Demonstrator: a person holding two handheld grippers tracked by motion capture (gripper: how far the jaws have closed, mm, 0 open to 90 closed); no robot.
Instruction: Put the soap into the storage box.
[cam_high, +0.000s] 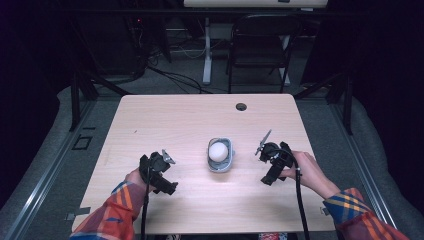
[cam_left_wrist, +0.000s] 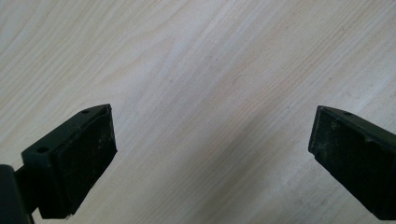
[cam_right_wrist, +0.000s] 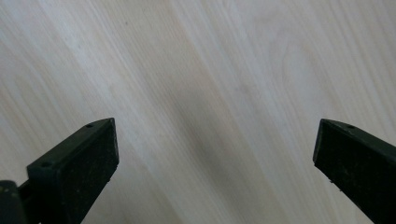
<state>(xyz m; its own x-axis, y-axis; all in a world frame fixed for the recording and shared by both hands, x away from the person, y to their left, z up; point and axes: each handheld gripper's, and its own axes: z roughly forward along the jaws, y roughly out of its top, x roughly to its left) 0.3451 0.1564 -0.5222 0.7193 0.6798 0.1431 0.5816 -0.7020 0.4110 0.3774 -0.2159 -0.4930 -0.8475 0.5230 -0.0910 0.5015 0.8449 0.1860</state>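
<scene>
High view: the left hand-held gripper (cam_high: 158, 172) is resting low over the tabletop (cam_high: 170, 125) at the near left; the right hand-held gripper (cam_high: 272, 160) is sitting at the near right; between them, a small grey tray (cam_high: 220, 165) is lying on the tabletop with a white ball (cam_high: 218, 151) sitting inside it; the tray's long axis is running away from the person, toward the far edge; the tray is lying to the right of the left hand-held gripper and to the left of the right one, slightly farther from the person than either; the two are standing at much the same distance, the right one perhaps marginally nearer; a round cable hole (cam_high: 241, 106) is showing near the far edge, well apart from the tray

Left gripper view: the jaws are standing wide apart and gripping nothing; bare wood grain is showing between them

Right gripper view: the jaws are likewise spread wide and gripping nothing; plain tabletop is lying between them; judged from this layout, either hand-held gripper is needing to swing inward toward the centre before the tray or ball can be reached
</scene>
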